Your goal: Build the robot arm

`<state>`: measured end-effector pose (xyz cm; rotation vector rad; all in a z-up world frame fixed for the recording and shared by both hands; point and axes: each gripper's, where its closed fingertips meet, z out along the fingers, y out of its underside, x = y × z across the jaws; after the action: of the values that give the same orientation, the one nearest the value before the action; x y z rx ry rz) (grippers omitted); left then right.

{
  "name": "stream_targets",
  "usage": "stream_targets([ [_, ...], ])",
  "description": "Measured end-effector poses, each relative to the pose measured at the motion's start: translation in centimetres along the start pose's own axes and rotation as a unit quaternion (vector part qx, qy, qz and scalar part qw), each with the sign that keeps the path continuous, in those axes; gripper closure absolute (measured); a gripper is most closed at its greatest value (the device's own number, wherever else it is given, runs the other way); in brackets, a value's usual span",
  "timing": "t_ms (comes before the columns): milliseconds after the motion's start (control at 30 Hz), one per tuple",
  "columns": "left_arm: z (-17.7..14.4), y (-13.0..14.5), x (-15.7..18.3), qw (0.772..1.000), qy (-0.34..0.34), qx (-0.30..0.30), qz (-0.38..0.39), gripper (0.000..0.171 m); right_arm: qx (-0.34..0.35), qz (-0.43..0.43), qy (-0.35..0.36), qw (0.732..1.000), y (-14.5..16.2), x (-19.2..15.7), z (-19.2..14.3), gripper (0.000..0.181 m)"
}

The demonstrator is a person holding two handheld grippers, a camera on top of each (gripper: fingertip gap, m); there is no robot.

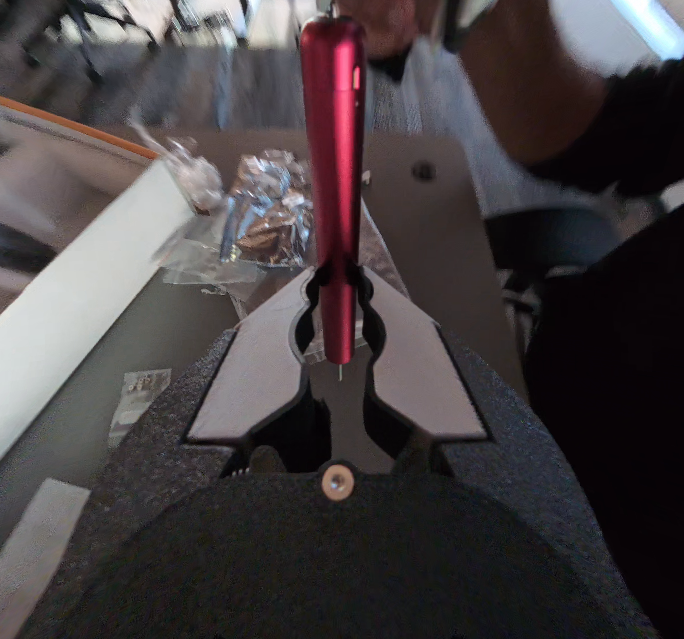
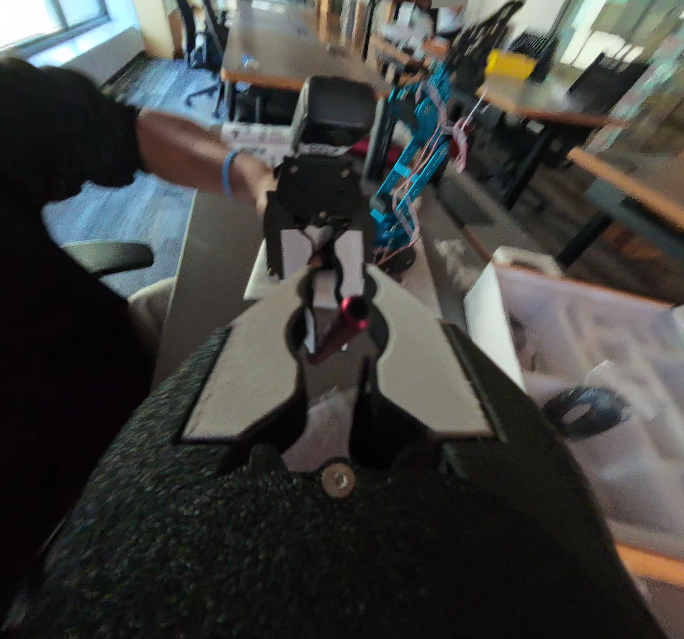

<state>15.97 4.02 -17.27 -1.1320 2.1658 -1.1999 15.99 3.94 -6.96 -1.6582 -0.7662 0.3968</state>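
Observation:
In the left wrist view my left gripper (image 1: 338,274) is shut on a red pen-shaped tool (image 1: 333,147). Both pads press its lower part, and a thin metal bit at its near end points back at the camera. The tool's far end reaches a person's hand (image 1: 381,10) at the top. In the right wrist view my right gripper (image 2: 338,275) is open. The round end of a red cylinder (image 2: 353,312) lies against its right finger, with a gap on the left side. The left gripper (image 2: 321,258) shows just ahead, held by a bare forearm (image 2: 192,154).
A crumpled foil bag (image 1: 266,214) and clear plastic bags (image 1: 200,180) lie on the grey table (image 1: 148,325) by a white box (image 1: 74,269). A blue metal arm kit (image 2: 418,162) stands ahead right. An open white box (image 2: 492,325) holds plastic-wrapped parts. Chairs and tables stand behind. Some 10 cm of space lies between my two pairs of fingers.

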Motion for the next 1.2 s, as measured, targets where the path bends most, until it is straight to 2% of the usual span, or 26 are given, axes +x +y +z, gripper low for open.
stream_targets([
  [33,-1.7,-0.4,-0.1,0.998,-0.007,0.051,-0.024,0.152,0.025,-0.009,0.010,1.000,-1.2,0.4,0.4,0.139],
  [100,-5.3,-0.9,0.0,0.986,-0.002,0.150,-0.069,0.152,0.075,0.002,0.030,0.997,-2.2,1.1,0.9,0.138],
  [133,-7.4,-1.2,0.3,0.976,0.005,0.203,-0.080,0.153,0.072,0.017,0.024,0.997,-1.5,0.8,1.7,0.133],
  [167,-9.5,-1.5,0.6,0.963,0.011,0.255,-0.087,0.153,0.048,0.031,0.007,0.998,-0.1,-0.1,3.0,0.123],
  [200,-11.6,-1.7,1.0,0.951,0.011,0.297,-0.086,0.153,0.016,0.042,-0.008,0.999,1.3,-1.2,4.8,0.120],
  [267,-14.4,-1.3,1.5,0.941,-0.017,0.333,-0.057,0.153,-0.001,0.046,-0.039,0.998,2.0,-4.2,8.8,0.120],
  [333,-15.6,-0.8,2.7,0.941,-0.036,0.337,-0.016,0.153,0.019,0.027,-0.032,0.999,1.0,-6.1,12.3,0.131],
  [433,-16.4,-0.4,4.8,0.941,-0.044,0.334,0.038,0.153,0.021,-0.012,-0.025,0.999,-0.2,-7.0,15.6,0.159],
  [533,-17.1,0.9,5.5,0.942,-0.089,0.311,0.091,0.152,-0.022,-0.074,-0.039,0.996,0.2,-7.8,17.4,0.161],
  [633,-18.3,2.4,5.5,0.946,-0.128,0.283,0.096,0.148,-0.036,-0.167,-0.002,0.985,1.0,-7.1,18.8,0.161],
  [667,-18.9,2.5,5.6,0.942,-0.140,0.287,0.102,0.142,-0.052,-0.203,0.013,0.978,1.7,-6.6,19.3,0.161],
  [733,-19.2,3.4,5.7,0.943,-0.167,0.263,0.117,0.149,-0.059,-0.239,0.028,0.969,2.7,-6.2,20.3,0.162],
  [867,-19.1,6.1,4.8,0.942,-0.231,0.192,0.152,0.151,-0.056,-0.243,0.020,0.968,4.3,-6.2,21.8,0.161],
  [1000,-19.6,7.2,4.4,0.935,-0.234,0.206,0.168,0.152,-0.034,-0.241,0.015,0.970,4.8,-6.4,23.5,0.161],
  [1133,-19.6,8.4,3.6,0.938,-0.221,0.195,0.180,0.152,-0.007,-0.185,-0.051,0.981,3.9,-7.5,25.3,0.160],
  [1200,-19.9,8.6,3.2,0.940,-0.209,0.203,0.180,0.152,-0.015,-0.165,-0.083,0.983,3.7,-7.6,26.1,0.160],
])
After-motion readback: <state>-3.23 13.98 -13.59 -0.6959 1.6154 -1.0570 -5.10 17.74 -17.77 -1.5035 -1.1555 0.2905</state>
